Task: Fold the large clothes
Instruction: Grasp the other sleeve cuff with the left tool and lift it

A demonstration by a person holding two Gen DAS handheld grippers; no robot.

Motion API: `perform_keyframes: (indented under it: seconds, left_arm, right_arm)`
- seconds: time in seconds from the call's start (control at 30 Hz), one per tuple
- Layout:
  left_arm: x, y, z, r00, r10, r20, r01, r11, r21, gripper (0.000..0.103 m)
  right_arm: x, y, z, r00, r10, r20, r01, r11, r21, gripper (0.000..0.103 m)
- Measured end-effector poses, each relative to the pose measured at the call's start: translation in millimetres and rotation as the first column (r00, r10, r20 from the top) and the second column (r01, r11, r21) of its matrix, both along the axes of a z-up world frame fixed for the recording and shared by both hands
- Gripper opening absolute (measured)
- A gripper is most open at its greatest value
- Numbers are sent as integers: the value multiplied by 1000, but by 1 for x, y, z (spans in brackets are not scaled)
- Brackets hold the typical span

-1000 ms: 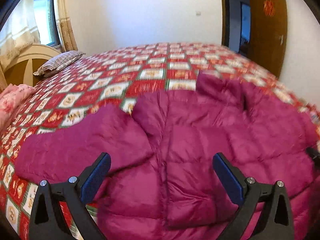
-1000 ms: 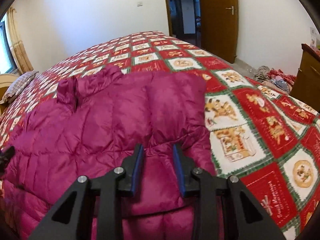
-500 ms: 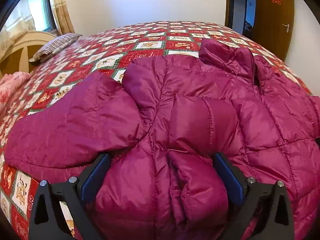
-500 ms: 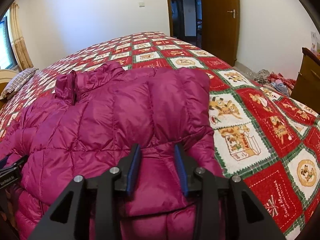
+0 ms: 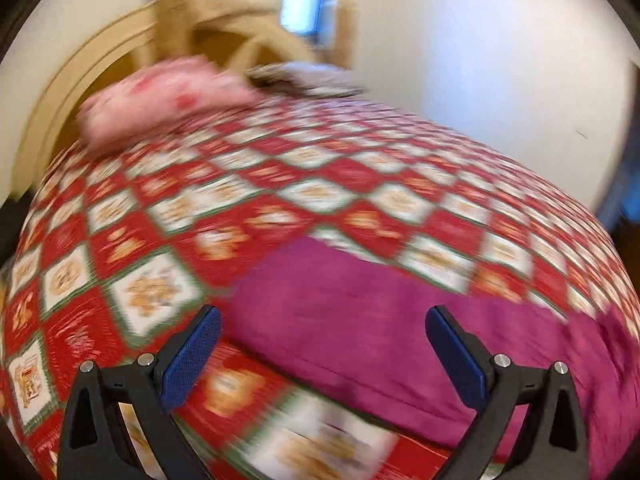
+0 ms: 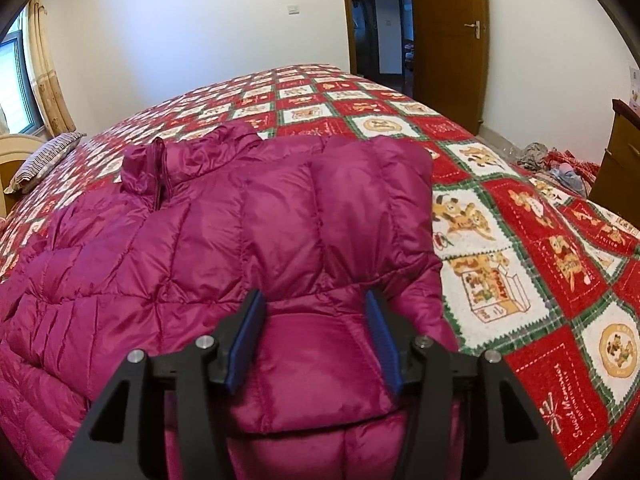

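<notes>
Right wrist view, bed (image 6: 520, 240): red and white patchwork quilt on top
Jacket (image 6: 240, 240): magenta puffer, lies flat on quilt, collar towards far edge
Right gripper (image 6: 316, 344): jaws part-spread, padded fold between them, grip uncertain
Left gripper (image 5: 320, 352): jaws wide apart, empty, above jacket sleeve (image 5: 360, 312); view blurred
</notes>
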State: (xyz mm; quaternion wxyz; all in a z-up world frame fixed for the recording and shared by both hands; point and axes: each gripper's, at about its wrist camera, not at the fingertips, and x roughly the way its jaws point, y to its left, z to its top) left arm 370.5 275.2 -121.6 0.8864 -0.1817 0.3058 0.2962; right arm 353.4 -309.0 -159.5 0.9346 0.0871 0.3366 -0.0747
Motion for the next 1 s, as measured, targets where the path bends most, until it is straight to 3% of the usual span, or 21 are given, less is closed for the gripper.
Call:
perform_keyframes:
  seconds: [0.07,0.2,0.3,0.33,0.37,0.4,0.47,0.53,0.6,0.73,0.83,0.9,1.0]
  left_arm:
    - [7,30,-17,997,61,-42,-65,994,-88,102]
    - [15,51,-49,993,69,-91,-89,967,-240,102]
    - [12,31,-51,997,43,-62,-52,987,-153,101]
    - [13,26,-54,997,27,-77,-37,991,-130,93]
    - [15,21,-55,995,16,-96,-26,994,-108,75]
    - [16,17,-54,995,6,-104,-16,995,-94,66]
    - [17,17,-50,996,-19,-92,10,995,-98,22]
    - [20,19,-48,995,-79,-59,70,986,-149,17]
    - [24,9,-37,994,-101,-49,95,990,-107,15]
    - [24,-30,12,979,-191,66,192,981,-16,15]
    - [23,-87,57,924,-346,162,336,938,81,15]
    - [19,-132,83,858,-468,209,444,883,155,15]
    - [15,-206,109,733,-637,240,592,771,236,15]
  right_arm:
    - [0,0,0,1000,-1,-1,1,1000,-4,55]
    - [2,2,-1,1000,-4,-6,4,1000,-17,56]
    - [2,3,-1,1000,-5,-8,5,1000,-25,56]
    - [2,3,-1,1000,-6,-9,6,1000,-27,56]
    - [2,4,-1,1000,-7,-10,6,1000,-30,56]
    - [2,4,-1,1000,-7,-10,7,999,-33,56]
    - [2,4,-2,1000,-9,-11,8,999,-39,56]
    - [1,4,-2,1000,-9,-10,8,999,-40,56]
    - [1,4,-2,1000,-8,-9,8,999,-37,56]
    - [1,4,-2,1000,-8,-8,8,999,-38,56]
    - [1,4,-1,1000,-7,-7,6,999,-35,56]
    - [1,3,-1,1000,-5,-4,5,1000,-28,56]
    - [0,1,-1,1000,-2,2,3,1000,-14,56]
